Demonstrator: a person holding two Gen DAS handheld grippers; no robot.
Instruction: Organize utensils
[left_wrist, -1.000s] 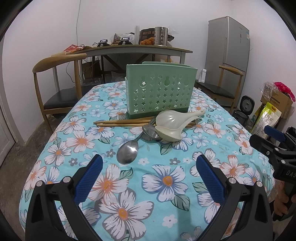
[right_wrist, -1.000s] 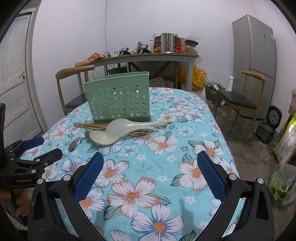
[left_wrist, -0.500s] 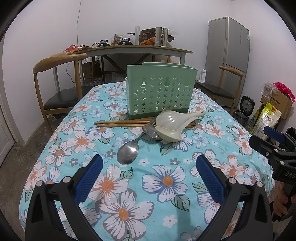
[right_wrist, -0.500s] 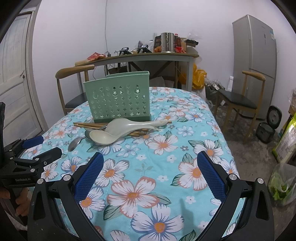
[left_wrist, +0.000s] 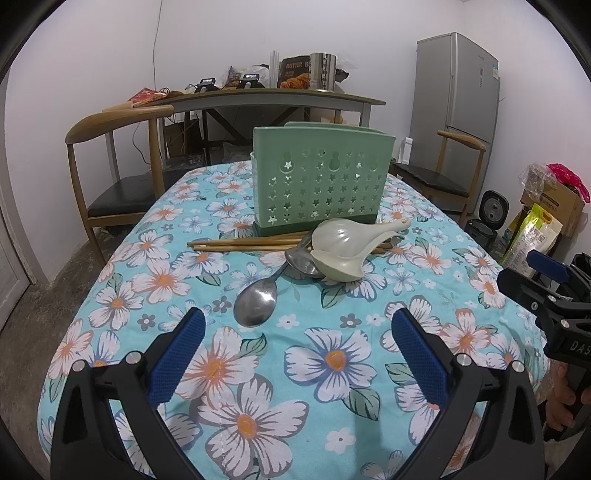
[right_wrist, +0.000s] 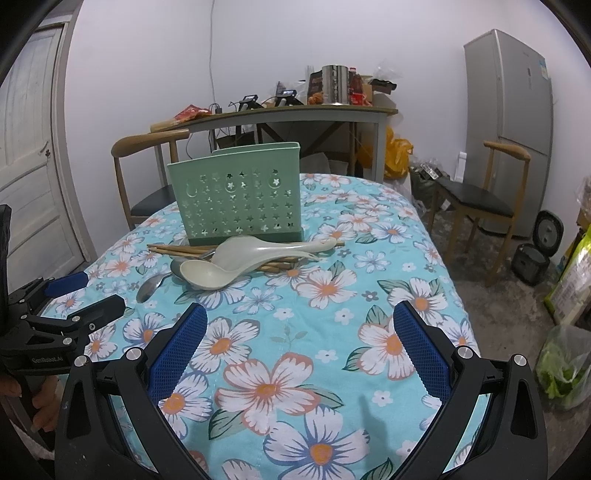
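nothing looked sorted yet. left wrist view: the left gripper (left_wrist: 297, 341) gaped wide, empty; ahead of its fingers lay two steel spoons (left_wrist: 256, 302), two cream ladles (left_wrist: 345, 245) and a chopstick bundle (left_wrist: 247, 243), uncountable, before one green holder (left_wrist: 319, 181).

right wrist view: the right gripper (right_wrist: 299, 339) gaped wide, empty, the same pile ahead and left of its fingers.
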